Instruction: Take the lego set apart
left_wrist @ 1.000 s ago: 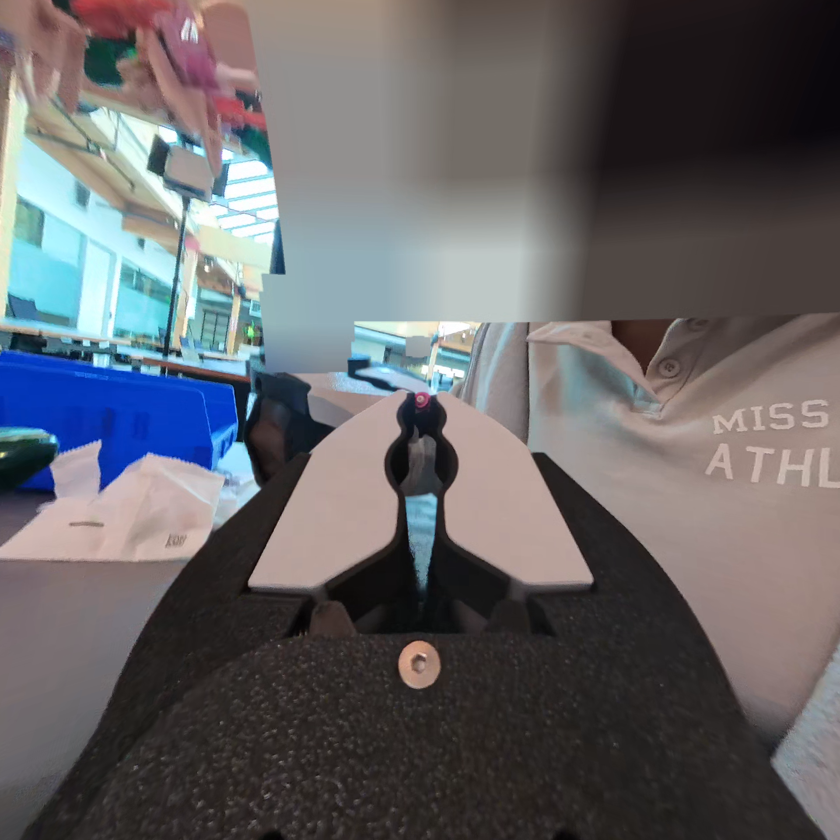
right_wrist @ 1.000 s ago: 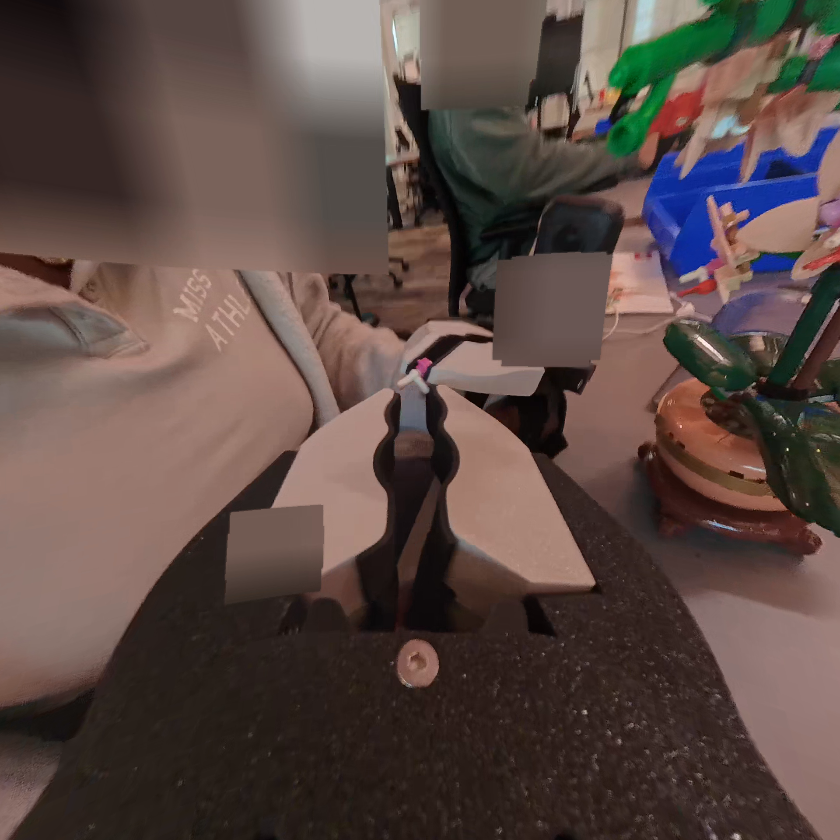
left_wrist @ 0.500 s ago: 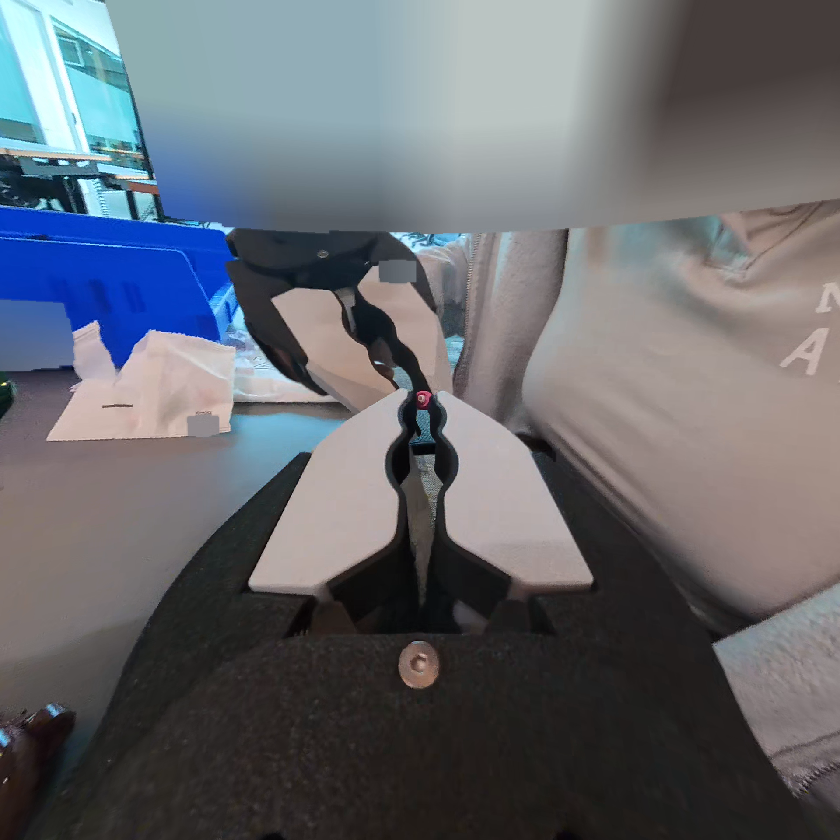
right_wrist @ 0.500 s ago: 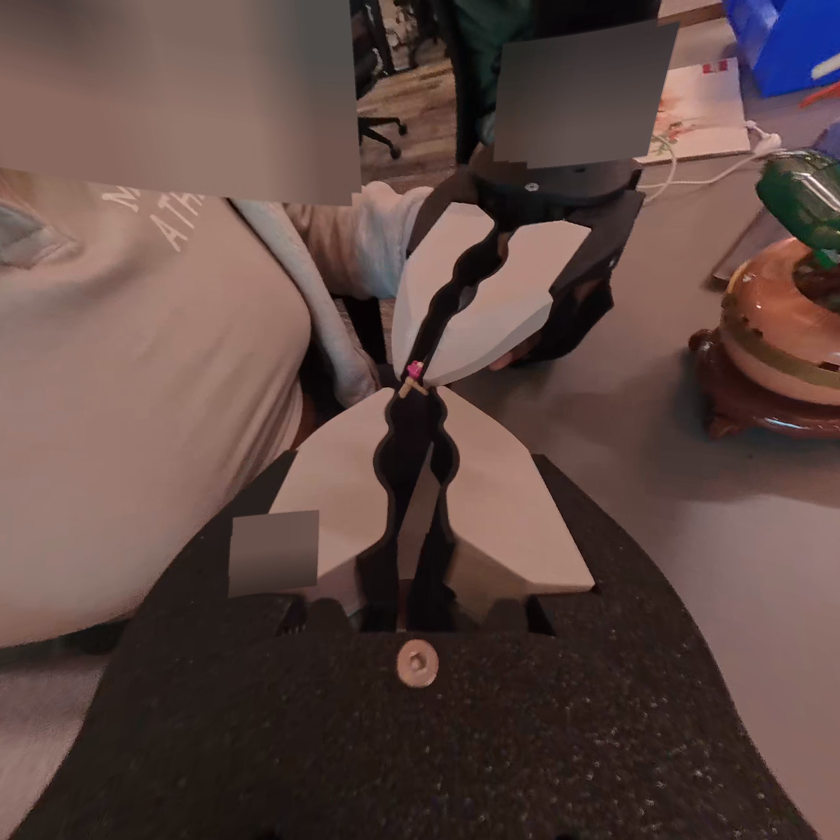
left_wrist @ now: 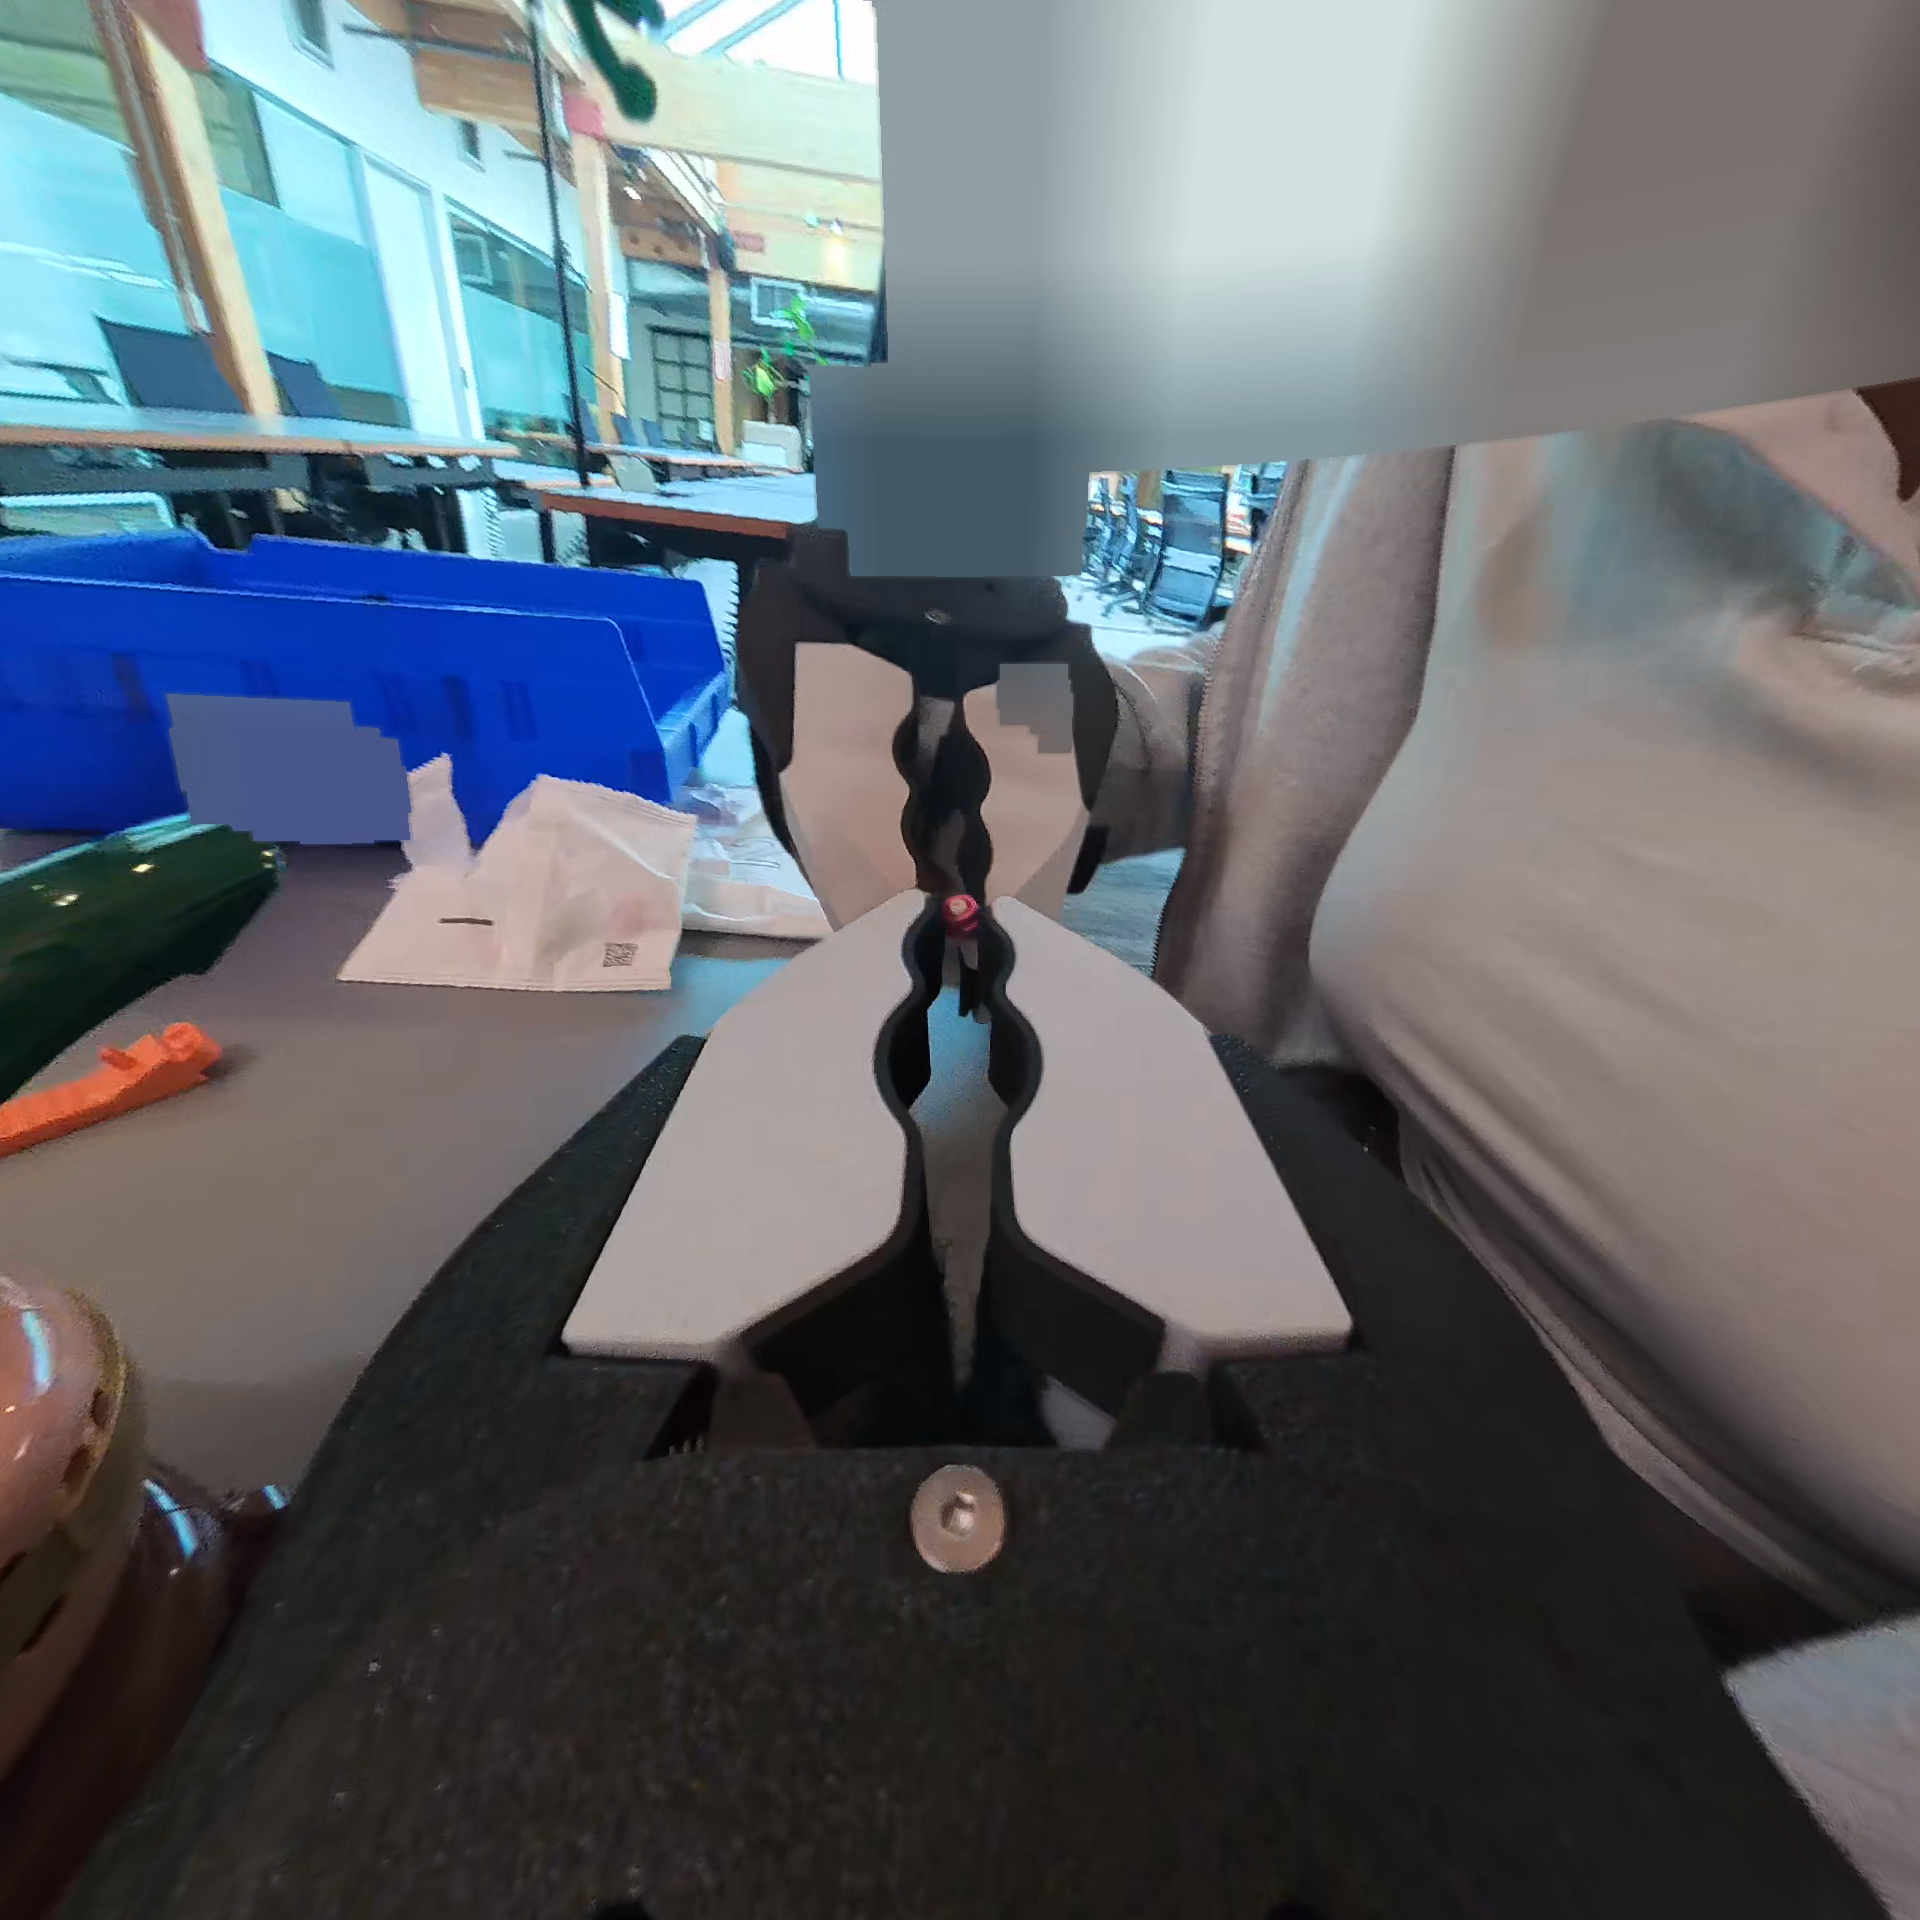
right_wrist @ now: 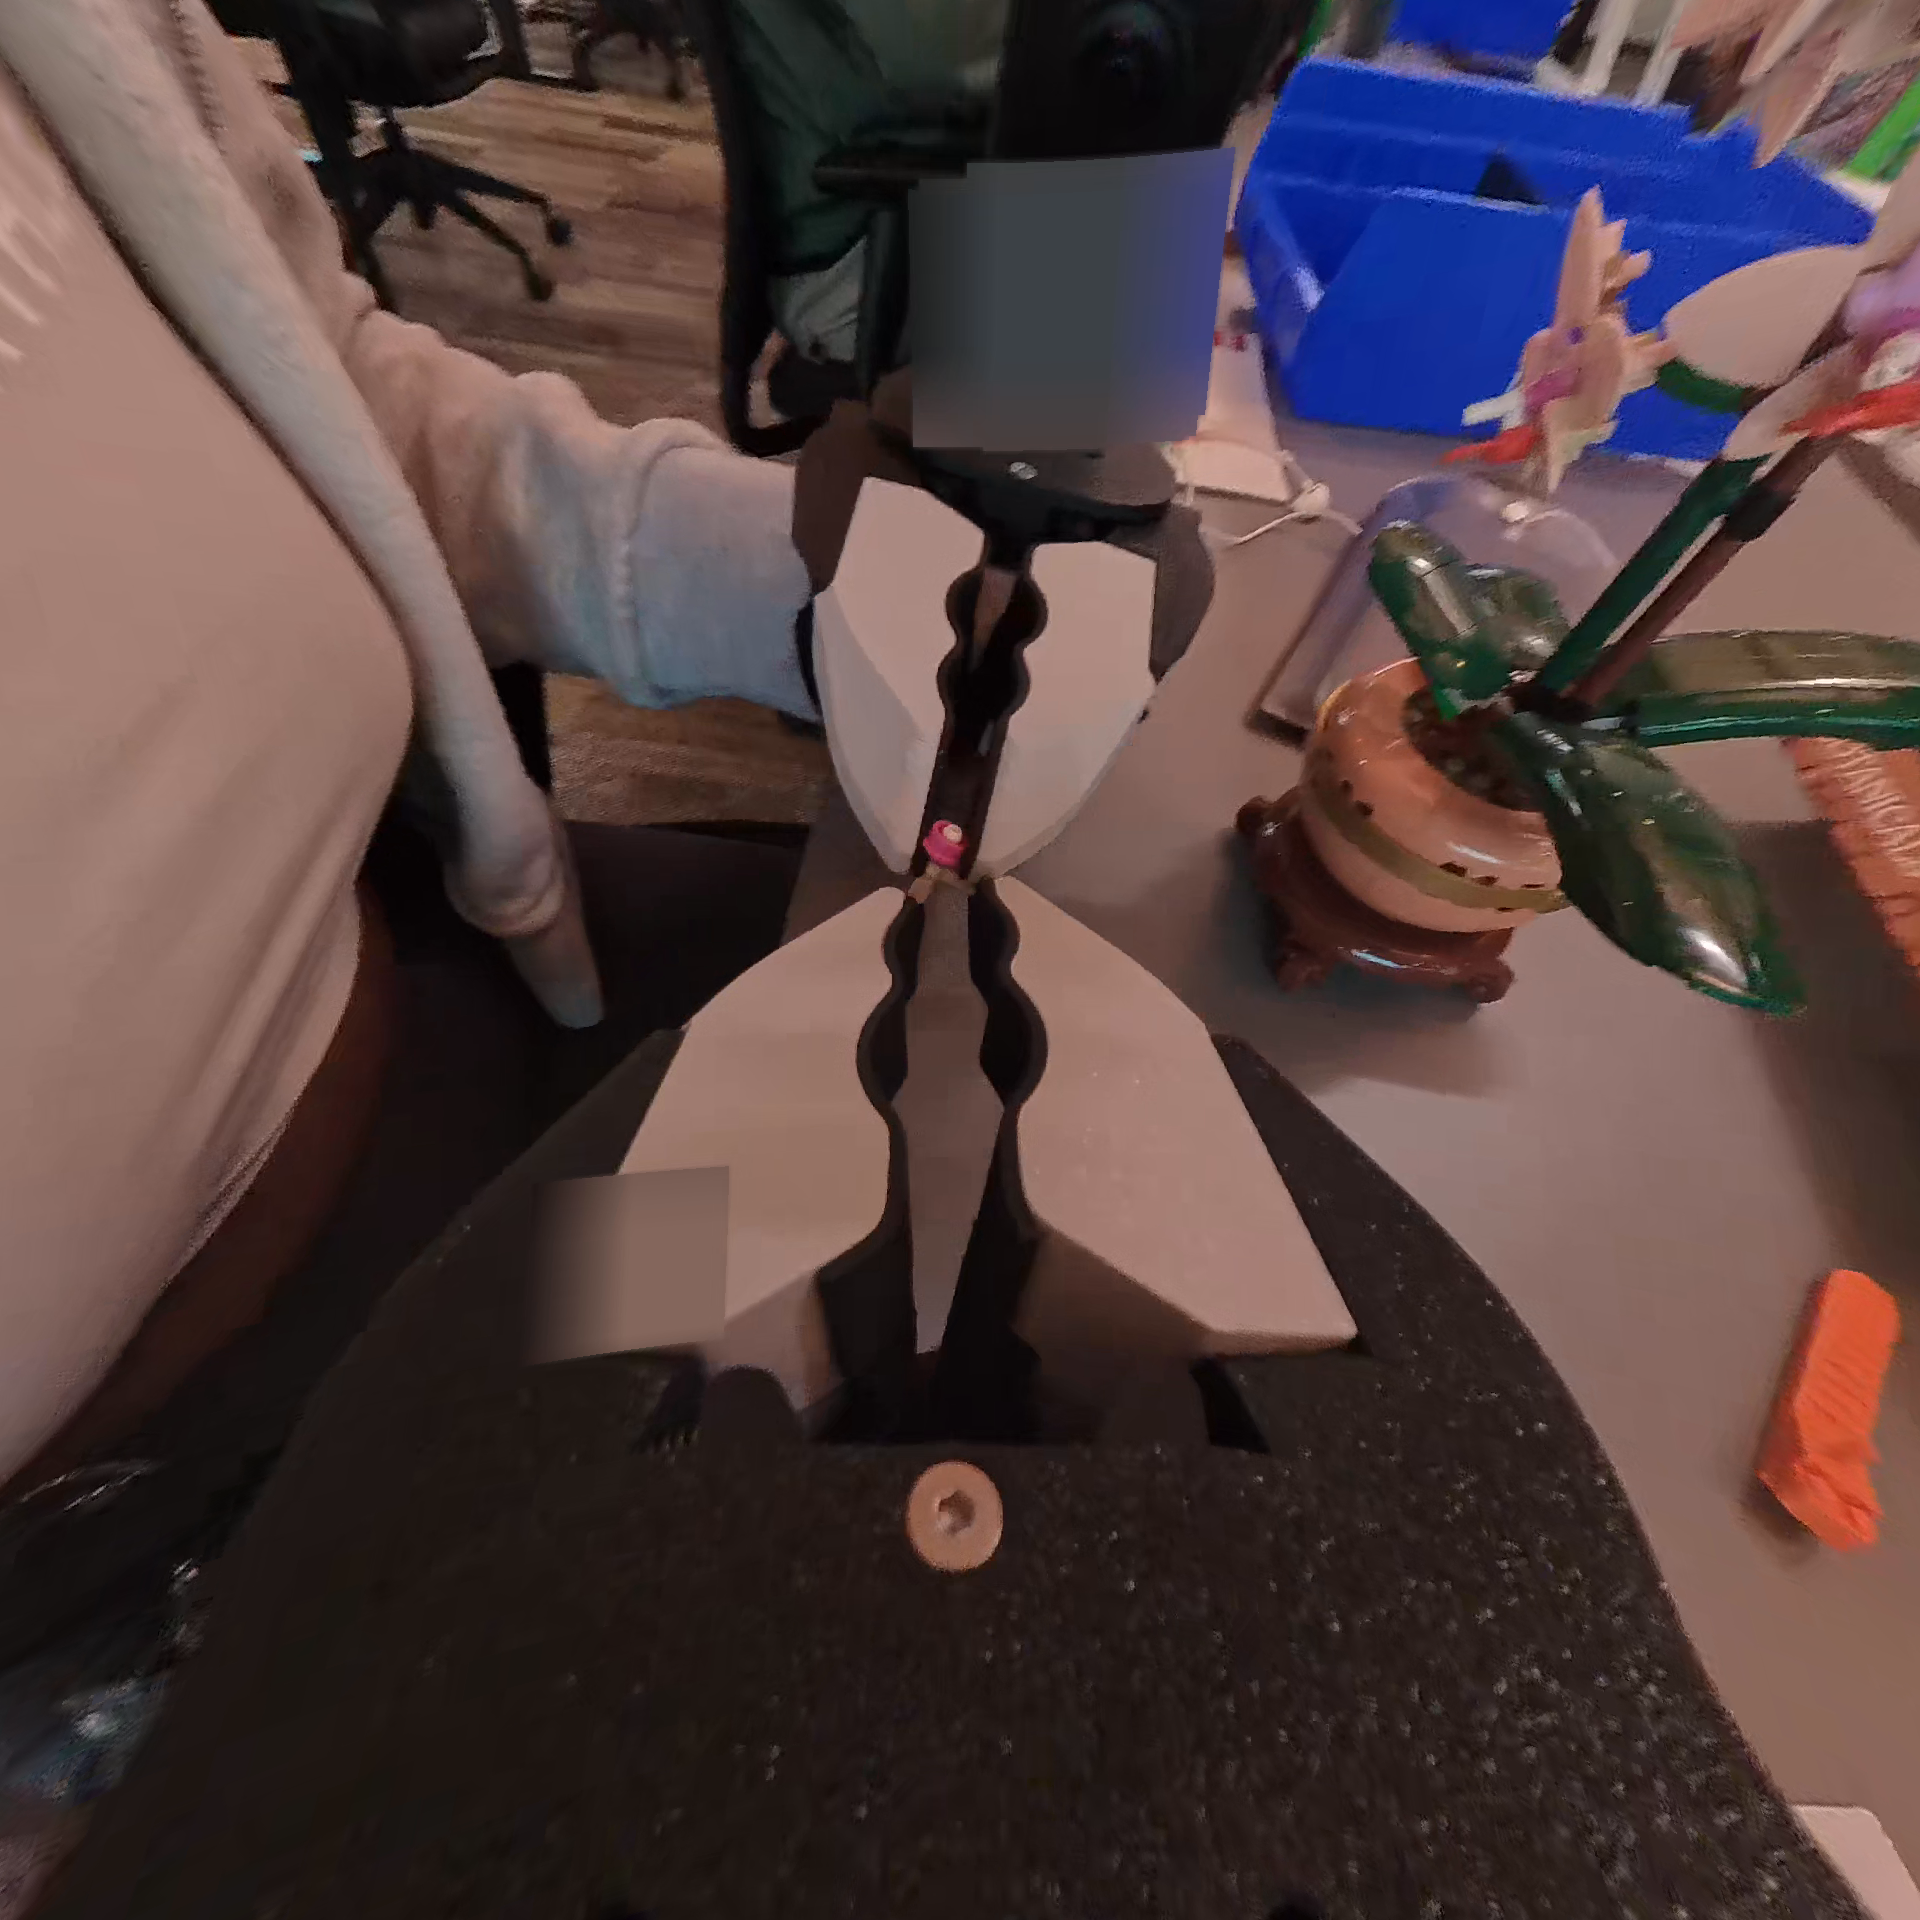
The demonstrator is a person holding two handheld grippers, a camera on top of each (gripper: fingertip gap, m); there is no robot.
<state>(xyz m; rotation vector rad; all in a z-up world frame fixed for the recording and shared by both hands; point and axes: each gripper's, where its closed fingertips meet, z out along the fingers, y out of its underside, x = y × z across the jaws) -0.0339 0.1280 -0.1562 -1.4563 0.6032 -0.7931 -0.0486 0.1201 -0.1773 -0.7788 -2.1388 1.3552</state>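
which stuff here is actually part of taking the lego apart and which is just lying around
Part of the job:
- tiny pink piece, pinched between both grippers' tips
- left gripper
- right gripper
- lego orchid in its pot
- orange brick separator

Lying about:
- blue bin
- torn white paper bags
- grey table

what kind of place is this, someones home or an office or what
Most likely an open-plan office or shared workspace, not a home: long desks and rows of office chairs stretch behind, past glass-walled rooms, and blue storage bins sit on the grey worktable.
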